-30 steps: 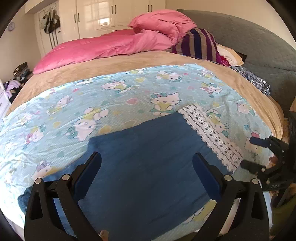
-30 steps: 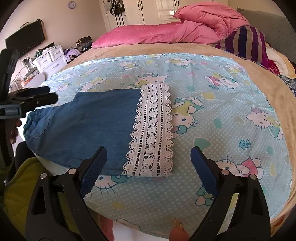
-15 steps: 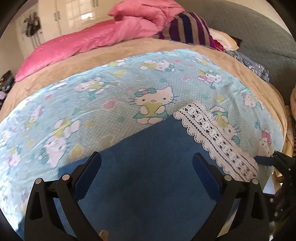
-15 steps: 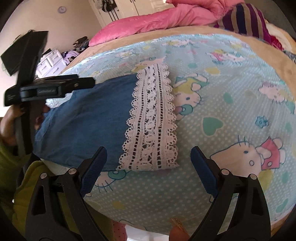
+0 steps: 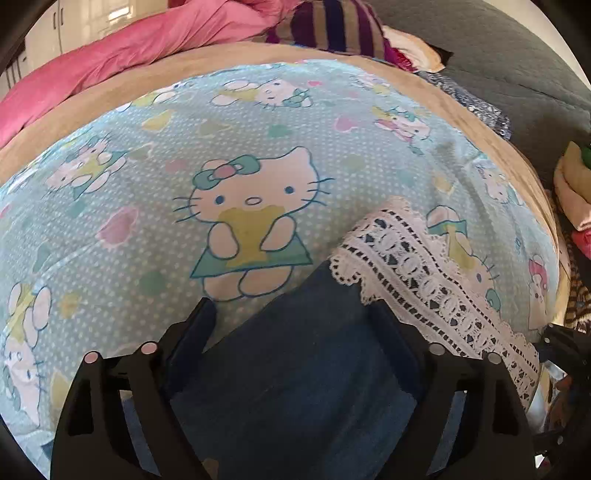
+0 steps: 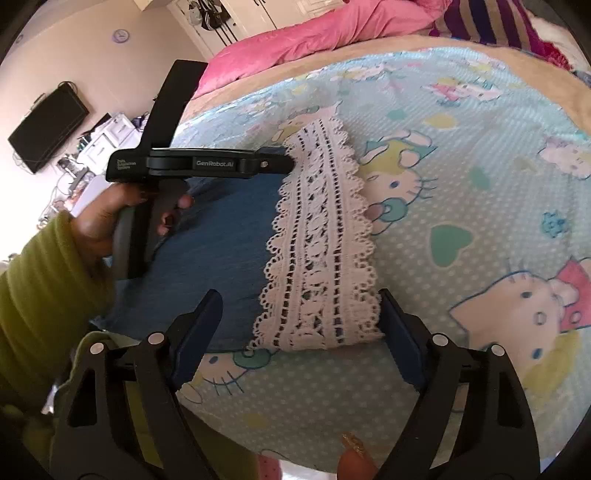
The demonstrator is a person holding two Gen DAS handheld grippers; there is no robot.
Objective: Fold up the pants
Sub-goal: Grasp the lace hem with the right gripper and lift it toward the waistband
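Observation:
Blue denim pants with a white lace hem lie flat on the Hello Kitty sheet. My left gripper is open, low over the far top edge of the denim, one finger on each side of it, just beside the lace. In the right wrist view the pants and lace hem lie ahead. My right gripper is open at the near end of the lace, its fingers astride it. The left gripper shows there at the lace's far end.
A pink duvet and striped pillow lie at the bed's far end. A grey headboard stands at the right. The bed's near edge is under my right gripper. A TV and drawers stand left.
Both grippers moved forward and down toward the pants. The left one came to the far corner by the lace; the right one closed in on the lace's near end.

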